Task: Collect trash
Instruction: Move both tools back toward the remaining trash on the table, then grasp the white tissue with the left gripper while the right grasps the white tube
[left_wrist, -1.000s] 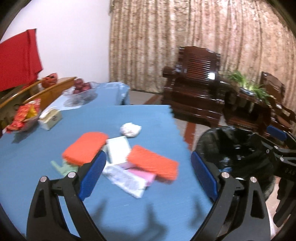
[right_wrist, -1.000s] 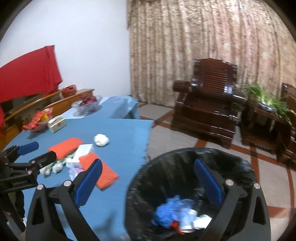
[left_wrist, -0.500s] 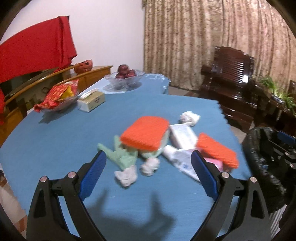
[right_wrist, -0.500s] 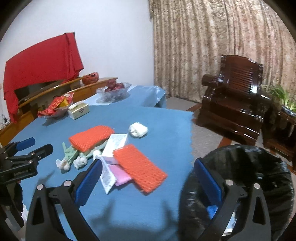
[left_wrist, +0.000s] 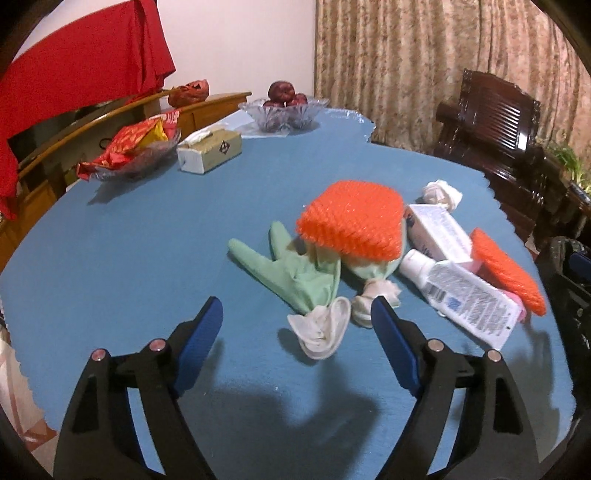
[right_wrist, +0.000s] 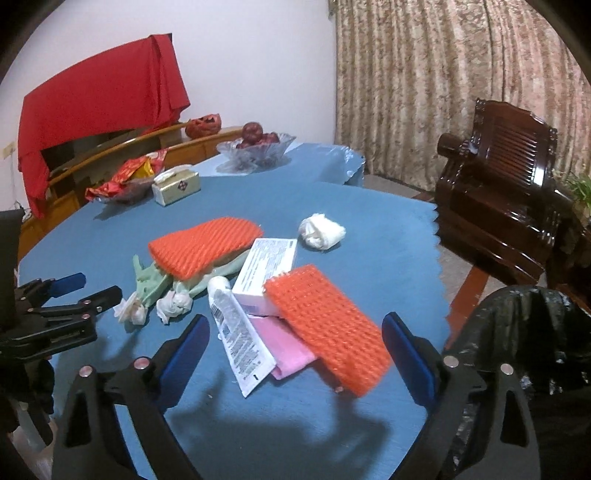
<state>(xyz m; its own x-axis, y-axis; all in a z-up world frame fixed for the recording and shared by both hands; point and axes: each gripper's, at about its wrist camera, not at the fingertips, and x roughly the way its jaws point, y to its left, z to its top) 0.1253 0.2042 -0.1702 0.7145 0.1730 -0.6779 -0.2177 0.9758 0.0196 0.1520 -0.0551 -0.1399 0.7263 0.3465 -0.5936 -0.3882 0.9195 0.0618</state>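
Orange foam nets (left_wrist: 351, 223), green gloves (left_wrist: 295, 273), a tube (left_wrist: 461, 295) and a carton (right_wrist: 267, 271) lay heaped mid-desk (left_wrist: 129, 258); your left gripper (left_wrist: 295, 328) and right gripper (right_wrist: 295, 341), jaws just narrowing, gaped empty.

Green gloves (left_wrist: 295, 273), orange nets (right_wrist: 325, 328), tube (right_wrist: 240, 339), heaped on cloth

Right gripper (right_wrist: 295, 338) low over blue table (right_wrist: 369, 229), jaws wide and just closing slightly, nothing between the pads. Ahead, a heap of litter: orange foam net (right_wrist: 327, 328) lying across pink sheet (right_wrist: 286, 345) and white box (right_wrist: 267, 269), white tube (right_wrist: 240, 341) just beside. Second orange net (right_wrist: 203, 245) over green gloves (right_wrist: 151, 282). Crumpled tissue (right_wrist: 321, 230) apart, farther back. Black bin bag (right_wrist: 524, 339) at right edge. Left gripper (right_wrist: 90, 291) at left, jaws apart, near the glove cuffs.
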